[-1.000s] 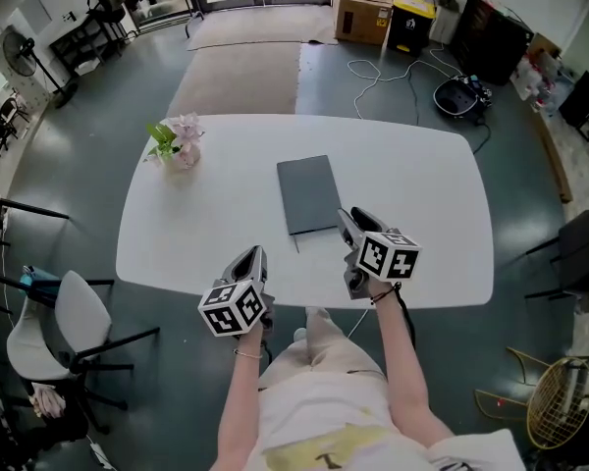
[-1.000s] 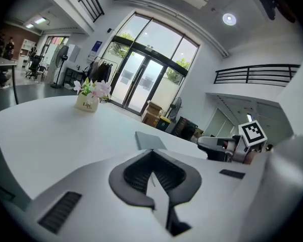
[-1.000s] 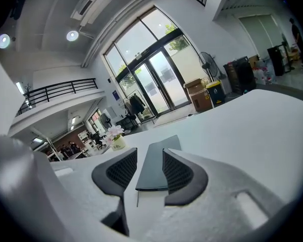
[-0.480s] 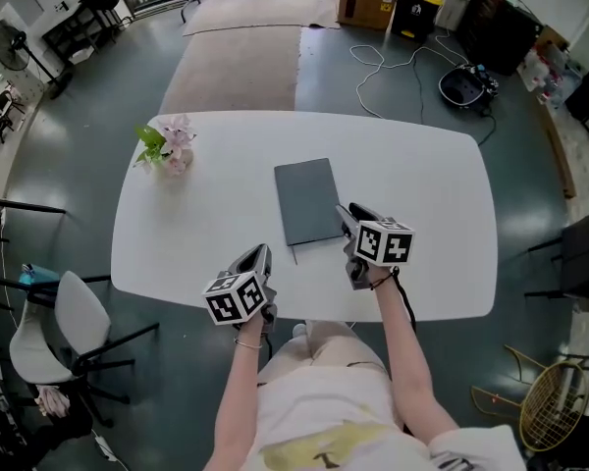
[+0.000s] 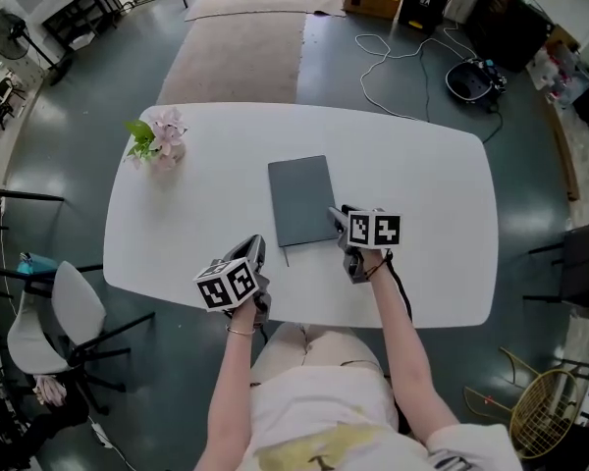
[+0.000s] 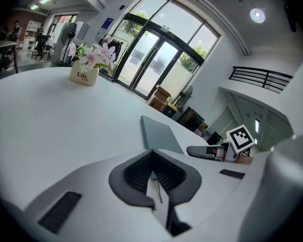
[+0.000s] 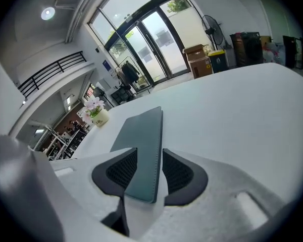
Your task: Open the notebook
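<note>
The closed notebook (image 5: 299, 200) lies flat on the white tabletop (image 5: 427, 180). The right gripper (image 5: 338, 220) has its jaws apart, and the notebook's near right corner sits in the gap between them; whether either jaw touches it I cannot tell. The left gripper (image 5: 256, 249) has its jaws closed on nothing, and the notebook lies ahead of them and to their right.

Head view: the near right corner of the dark grey closed notebook (image 5: 299, 199) is hidden behind the right gripper (image 5: 338, 216). The jaw gap of the left gripper (image 5: 258, 246) is too small to tell. The person (image 5: 319, 410) is cut off by the lower edge.
</note>
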### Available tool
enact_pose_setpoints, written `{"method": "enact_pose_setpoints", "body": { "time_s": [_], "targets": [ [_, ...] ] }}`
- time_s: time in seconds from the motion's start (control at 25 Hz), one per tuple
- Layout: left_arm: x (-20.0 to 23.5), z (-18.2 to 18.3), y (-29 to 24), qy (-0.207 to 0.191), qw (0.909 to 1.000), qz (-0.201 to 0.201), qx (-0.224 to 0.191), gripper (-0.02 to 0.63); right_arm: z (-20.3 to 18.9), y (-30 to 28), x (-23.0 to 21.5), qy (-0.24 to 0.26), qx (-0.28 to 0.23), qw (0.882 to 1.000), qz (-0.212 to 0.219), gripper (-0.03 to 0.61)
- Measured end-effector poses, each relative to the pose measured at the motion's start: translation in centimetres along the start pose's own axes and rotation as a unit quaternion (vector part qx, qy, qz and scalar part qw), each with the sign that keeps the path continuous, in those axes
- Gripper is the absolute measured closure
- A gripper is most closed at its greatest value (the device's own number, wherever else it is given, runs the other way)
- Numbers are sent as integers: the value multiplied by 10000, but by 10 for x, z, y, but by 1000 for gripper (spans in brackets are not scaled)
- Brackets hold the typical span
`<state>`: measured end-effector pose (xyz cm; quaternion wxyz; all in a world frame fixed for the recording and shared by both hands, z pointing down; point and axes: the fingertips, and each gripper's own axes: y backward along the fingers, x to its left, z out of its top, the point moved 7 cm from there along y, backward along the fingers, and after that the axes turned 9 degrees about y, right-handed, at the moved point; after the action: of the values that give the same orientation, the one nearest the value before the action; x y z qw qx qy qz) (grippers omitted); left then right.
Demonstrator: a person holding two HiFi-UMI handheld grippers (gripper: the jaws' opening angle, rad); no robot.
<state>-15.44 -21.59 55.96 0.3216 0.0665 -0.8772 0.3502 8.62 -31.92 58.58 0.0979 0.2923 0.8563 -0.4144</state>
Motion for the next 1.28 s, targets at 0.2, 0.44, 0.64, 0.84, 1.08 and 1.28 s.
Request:
{"method": "enact_pose_setpoints", "body": {
  "time_s": [0.2,0.44,0.64,0.84,1.08,1.28],
  "targets": [
    [2,-3,-7,193,9998,50,67,615,-4,-11,-6,41,331,9994,4,428],
    [3,-3,-11,256,9995,71,164,615,-7,-21,-7,-11,596,9981,127,443],
    [4,-6,-11,339,9992,67,187,615,-6,-22,-5,4,609,9975,346,481],
    [1,-6,-9,378,9992,88,133,615,-6,-20,-8,-104,580,9974,407,504],
    [-4,-8,-7,382,9993,41,39,615,-5,-13,-6,-264,385,9978,466,529],
    [-4,-6,-6,432,9990,32,-67,615,3,-6,0,-349,170,9976,576,538]
  ]
}}
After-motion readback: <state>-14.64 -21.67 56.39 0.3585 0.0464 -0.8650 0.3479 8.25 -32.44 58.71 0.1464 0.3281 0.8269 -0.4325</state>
